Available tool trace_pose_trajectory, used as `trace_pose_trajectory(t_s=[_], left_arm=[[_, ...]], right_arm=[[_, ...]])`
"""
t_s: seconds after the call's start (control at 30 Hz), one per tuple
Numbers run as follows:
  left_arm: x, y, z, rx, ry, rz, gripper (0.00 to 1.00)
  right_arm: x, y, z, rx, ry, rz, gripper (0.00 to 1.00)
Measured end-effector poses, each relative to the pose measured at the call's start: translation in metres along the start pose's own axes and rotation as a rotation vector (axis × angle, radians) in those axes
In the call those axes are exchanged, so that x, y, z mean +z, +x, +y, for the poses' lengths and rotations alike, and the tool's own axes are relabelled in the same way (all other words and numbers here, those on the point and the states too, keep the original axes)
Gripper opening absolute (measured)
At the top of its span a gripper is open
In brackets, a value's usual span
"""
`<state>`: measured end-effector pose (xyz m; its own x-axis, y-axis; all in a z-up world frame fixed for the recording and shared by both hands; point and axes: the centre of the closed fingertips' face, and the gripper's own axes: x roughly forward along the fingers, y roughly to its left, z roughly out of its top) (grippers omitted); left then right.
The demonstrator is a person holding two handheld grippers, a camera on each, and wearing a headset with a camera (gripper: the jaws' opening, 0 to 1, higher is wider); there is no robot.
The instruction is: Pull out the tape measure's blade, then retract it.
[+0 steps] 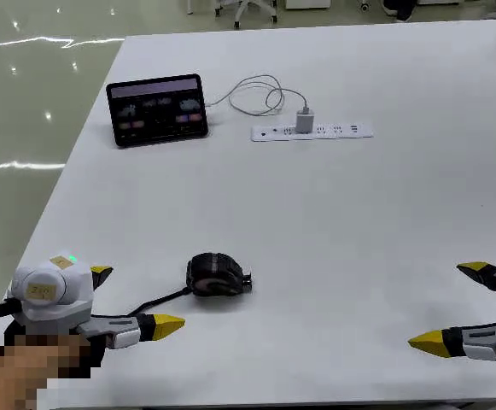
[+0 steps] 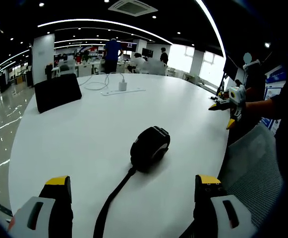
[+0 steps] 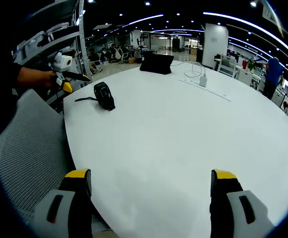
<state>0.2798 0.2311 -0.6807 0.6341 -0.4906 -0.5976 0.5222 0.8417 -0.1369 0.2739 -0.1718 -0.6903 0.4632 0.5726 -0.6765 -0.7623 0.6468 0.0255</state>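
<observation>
Black tape measure (image 1: 218, 275) on table (image 1: 358, 213) — left gripper (image 1: 138, 298) near, right gripper (image 1: 442, 306) far

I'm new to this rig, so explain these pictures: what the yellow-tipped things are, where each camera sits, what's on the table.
A person holds a two-jaw gripper in each hand. The head view comes from a headset camera looking down at the white table. The left gripper and right gripper are both open, holding nothing. Each round picture comes from a camera riding on one gripper. A black tape measure lies by the left gripper; farther off are a tablet and a power strip with a charger.
</observation>
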Motion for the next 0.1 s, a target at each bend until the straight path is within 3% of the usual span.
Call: trace_pose_trajectory(t_s=[0.1], left_arm=[[-0.0014,0.0003,-0.0002,-0.001,-0.001,0.002,1.0]], right_arm=[[-0.002,-0.0003,0.0003,0.0,0.002,0.005,0.96]])
